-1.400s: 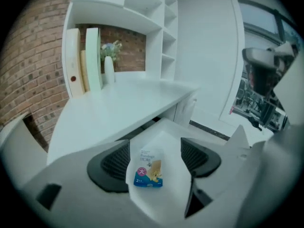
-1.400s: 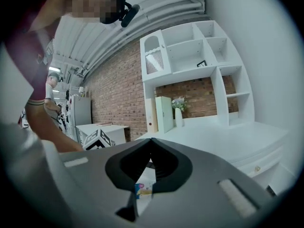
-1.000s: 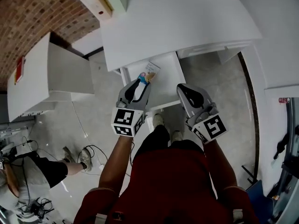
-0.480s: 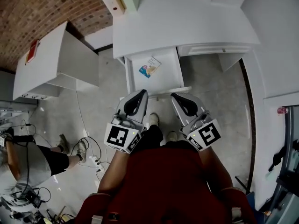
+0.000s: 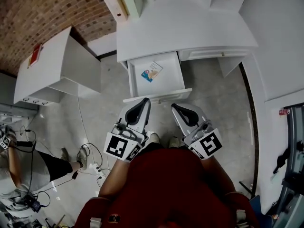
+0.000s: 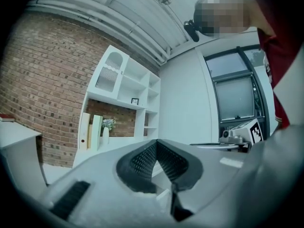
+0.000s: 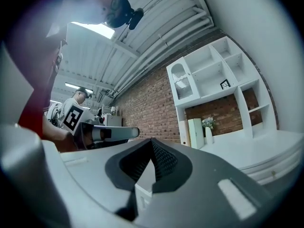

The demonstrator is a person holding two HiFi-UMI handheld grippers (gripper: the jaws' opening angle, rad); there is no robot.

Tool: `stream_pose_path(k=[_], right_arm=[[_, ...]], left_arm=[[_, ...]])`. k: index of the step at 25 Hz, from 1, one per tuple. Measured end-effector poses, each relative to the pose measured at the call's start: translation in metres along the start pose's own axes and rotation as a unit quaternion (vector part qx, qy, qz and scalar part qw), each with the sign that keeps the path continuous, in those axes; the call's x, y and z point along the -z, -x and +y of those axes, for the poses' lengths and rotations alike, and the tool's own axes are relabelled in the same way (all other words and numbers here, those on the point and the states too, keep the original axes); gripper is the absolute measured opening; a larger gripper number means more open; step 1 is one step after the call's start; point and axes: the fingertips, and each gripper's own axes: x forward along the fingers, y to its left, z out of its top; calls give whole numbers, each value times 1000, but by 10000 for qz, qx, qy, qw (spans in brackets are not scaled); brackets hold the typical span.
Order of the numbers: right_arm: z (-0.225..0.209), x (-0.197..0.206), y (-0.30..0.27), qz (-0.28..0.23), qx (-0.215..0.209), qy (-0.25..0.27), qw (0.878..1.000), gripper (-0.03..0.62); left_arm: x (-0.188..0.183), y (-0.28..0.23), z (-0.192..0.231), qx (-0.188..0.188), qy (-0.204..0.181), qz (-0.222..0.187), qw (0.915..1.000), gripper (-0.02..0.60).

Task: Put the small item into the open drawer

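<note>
The small item [image 5: 151, 71], a flat packet with blue and pink print, lies inside the open white drawer [image 5: 167, 85] under the desk. Both grippers hang above the floor in front of the drawer, clear of it. My left gripper [image 5: 144, 100] is shut with nothing between its pads, and in the left gripper view the jaws meet at their tips [image 6: 156, 142]. My right gripper [image 5: 174, 106] is beside it, also shut and empty, as the right gripper view confirms [image 7: 152, 141].
The white desk top [image 5: 185, 23] stretches behind the drawer, with a shelf unit holding books [image 6: 93, 130] above it. A white cabinet [image 5: 47, 65] stands to the left. Cables [image 5: 90, 160] and another person [image 5: 19, 175] are on the floor at lower left.
The left gripper let go of the packet, which now lies in the drawer, and then shut. Both grippers have drawn back from the drawer toward the person.
</note>
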Motion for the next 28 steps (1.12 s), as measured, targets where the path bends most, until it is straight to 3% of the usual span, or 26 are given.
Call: stream_pose_path(k=[28], right_arm=[[28,-10,-28,-56,268,209,9994,11]], left_arm=[[-15,36,40,167,-32,-94,9998,6]])
